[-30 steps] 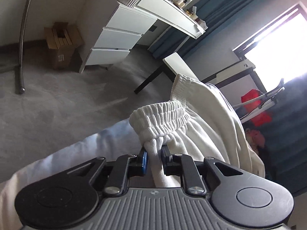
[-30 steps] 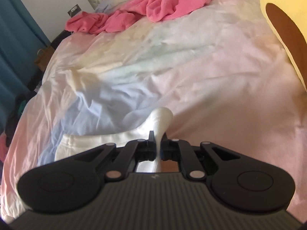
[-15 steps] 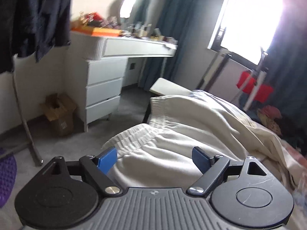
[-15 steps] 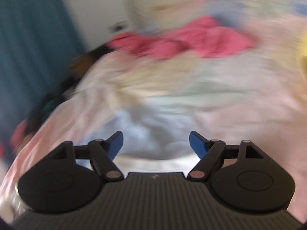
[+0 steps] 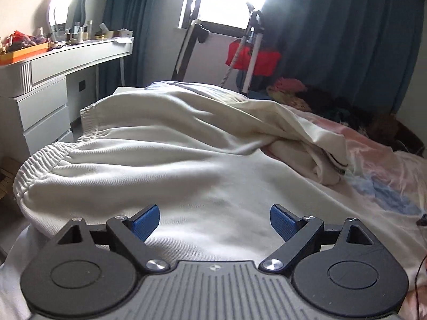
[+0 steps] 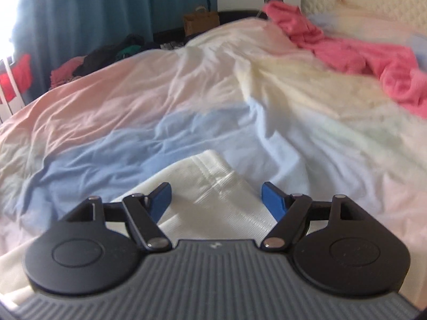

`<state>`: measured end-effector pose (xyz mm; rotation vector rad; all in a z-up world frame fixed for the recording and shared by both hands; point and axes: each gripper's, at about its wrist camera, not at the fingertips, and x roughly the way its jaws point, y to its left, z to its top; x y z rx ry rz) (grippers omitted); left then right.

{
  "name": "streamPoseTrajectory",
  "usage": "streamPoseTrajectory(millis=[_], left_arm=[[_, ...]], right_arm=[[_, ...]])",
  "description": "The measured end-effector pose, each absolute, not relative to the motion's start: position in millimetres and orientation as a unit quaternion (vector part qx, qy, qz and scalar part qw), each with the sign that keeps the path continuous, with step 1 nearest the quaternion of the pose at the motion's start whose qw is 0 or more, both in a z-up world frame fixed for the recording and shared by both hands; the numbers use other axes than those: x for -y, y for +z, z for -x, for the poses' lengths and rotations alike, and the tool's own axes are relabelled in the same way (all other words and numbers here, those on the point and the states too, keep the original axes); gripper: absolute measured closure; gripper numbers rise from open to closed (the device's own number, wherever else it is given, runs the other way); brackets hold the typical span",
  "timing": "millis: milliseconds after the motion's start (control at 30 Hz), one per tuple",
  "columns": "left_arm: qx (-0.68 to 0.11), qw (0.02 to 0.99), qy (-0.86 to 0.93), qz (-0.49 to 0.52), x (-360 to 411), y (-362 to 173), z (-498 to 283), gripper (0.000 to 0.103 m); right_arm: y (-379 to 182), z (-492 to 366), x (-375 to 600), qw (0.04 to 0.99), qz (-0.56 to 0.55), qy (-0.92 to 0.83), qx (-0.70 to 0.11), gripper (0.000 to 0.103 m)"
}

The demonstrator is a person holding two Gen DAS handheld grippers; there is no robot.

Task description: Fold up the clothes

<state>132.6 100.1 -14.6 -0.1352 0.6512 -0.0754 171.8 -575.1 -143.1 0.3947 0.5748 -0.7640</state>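
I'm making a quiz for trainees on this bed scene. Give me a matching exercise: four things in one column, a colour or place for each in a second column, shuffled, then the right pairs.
Column A
1. white trousers
2. crumpled towel
3. curtain
4. dressing table

Column B
a. pink, near the headboard
b. teal, beside the window
c. spread flat on the bed under the left hand-held gripper
d. white, with drawers, off the side of the bed

Pairs: 1-c, 2-a, 3-b, 4-d
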Motion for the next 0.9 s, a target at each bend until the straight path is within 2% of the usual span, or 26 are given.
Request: streamPoseTrajectory(millis=[200, 233, 267, 300, 333, 400, 600, 833, 900], left_arm=[[-0.339, 0.937, -0.050, 0.072, -93.3, -38.5, -149.9, 0.012], [-0.344, 0.935, -0.051, 0.068, -91.4, -40.9, -152.6, 0.012], [-0.346, 0.935, -0.051, 0.063, -88.6, -43.3, -153.7, 0.012], [-0.349, 0.934, -0.051, 0.058, -86.2, -45.1, -154.3, 0.012], [-0.349, 0.934, -0.052, 0.052, -84.7, -46.0, -154.0, 0.012], [-0.347, 0.935, -0.055, 0.044, -80.8, -47.0, -153.4, 0.012], [-0.343, 0.937, -0.058, 0.031, -76.7, -49.2, -152.7, 0.012], [-0.338, 0.939, -0.056, 0.032, -78.6, -51.4, -157.2, 0.012], [-0.333, 0.941, -0.056, 0.032, -78.5, -51.4, -158.3, 0.012]], right_arm=[[-156.1, -172.5, 585.2, 0.869, -0.214, -0.339, -0.289, 0.026], [-156.1, -172.0, 584.6, 0.872, -0.213, -0.335, -0.287, 0.031], [-156.1, -171.8, 584.2, 0.873, -0.212, -0.332, -0.287, 0.046], [-156.1, -171.6, 583.7, 0.875, -0.211, -0.328, -0.288, 0.068], [-155.9, -171.3, 583.0, 0.877, -0.211, -0.324, -0.287, 0.078], [-152.1, -171.7, 578.5, 0.882, -0.197, -0.321, -0.282, 0.087], [-124.8, -163.4, 572.6, 0.875, -0.197, -0.388, -0.212, 0.091], [-124.7, -160.0, 564.8, 0.856, -0.180, -0.436, -0.212, 0.090], [-125.0, -159.2, 562.0, 0.852, -0.179, -0.443, -0.213, 0.087]])
